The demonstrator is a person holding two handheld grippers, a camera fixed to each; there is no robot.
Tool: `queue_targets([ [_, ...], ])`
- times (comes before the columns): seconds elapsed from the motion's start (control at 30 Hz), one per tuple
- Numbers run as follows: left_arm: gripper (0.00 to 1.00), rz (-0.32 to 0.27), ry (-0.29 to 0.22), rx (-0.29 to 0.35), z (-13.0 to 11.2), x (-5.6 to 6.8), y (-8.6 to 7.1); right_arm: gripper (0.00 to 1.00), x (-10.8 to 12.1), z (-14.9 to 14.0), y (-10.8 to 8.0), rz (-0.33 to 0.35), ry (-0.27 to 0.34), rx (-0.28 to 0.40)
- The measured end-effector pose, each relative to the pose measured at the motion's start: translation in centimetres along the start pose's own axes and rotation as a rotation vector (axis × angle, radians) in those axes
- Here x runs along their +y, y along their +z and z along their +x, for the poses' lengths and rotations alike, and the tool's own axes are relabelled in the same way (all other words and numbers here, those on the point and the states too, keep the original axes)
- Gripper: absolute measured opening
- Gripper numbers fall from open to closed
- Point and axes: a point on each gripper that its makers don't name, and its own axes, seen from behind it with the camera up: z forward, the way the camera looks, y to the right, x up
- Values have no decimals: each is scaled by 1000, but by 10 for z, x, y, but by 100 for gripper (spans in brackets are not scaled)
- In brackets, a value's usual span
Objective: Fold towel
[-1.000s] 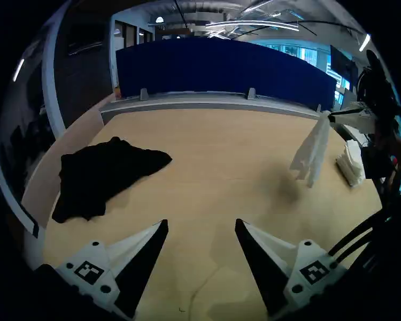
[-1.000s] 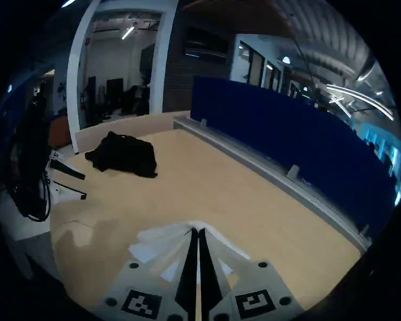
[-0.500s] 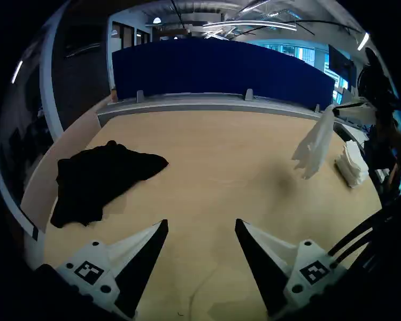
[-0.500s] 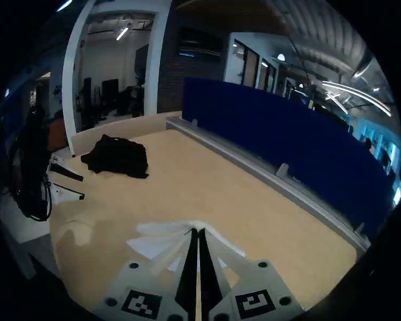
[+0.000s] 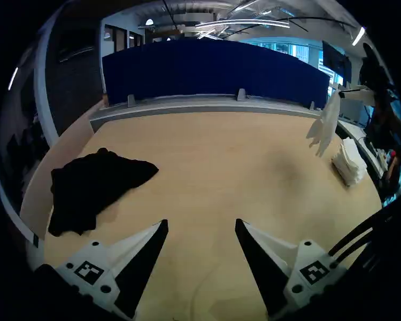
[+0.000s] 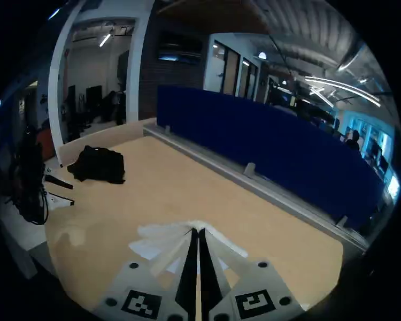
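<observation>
A white towel [image 5: 323, 128] hangs limp in the air at the right of the left gripper view, pinched at its top by my right gripper [image 5: 344, 94]. In the right gripper view the right gripper [image 6: 195, 232] is shut on that white towel [image 6: 157, 243], whose folds fan out to the left just past the fingertips. Low over the wooden table [image 5: 222, 155], my left gripper [image 5: 200, 227] stands open with nothing between its fingers. It also appears small at the left as the left gripper [image 6: 61, 191].
A crumpled black cloth [image 5: 91, 187] lies on the table's left side, also seen as the black cloth [image 6: 98, 165]. A stack of folded white towels [image 5: 350, 163] sits at the right edge. A blue partition [image 5: 211, 67] runs along the far edge.
The right gripper has carried the hanging white towel upward and farther from the left gripper. The left gripper stays open and has shifted only slightly.
</observation>
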Motion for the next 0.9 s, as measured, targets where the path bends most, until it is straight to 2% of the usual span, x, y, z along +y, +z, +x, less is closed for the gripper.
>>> queue_targets([
  [0.4,93,-18,26,-2,14,23,12,2,82,-4,-38,-101,19,-3],
  [0.7,93,-30,40,-8,20,36,18,2,129,-14,-63,-162,44,-1],
  [0.9,93,-36,53,-11,23,44,21,2,151,-25,-78,-193,55,-10],
])
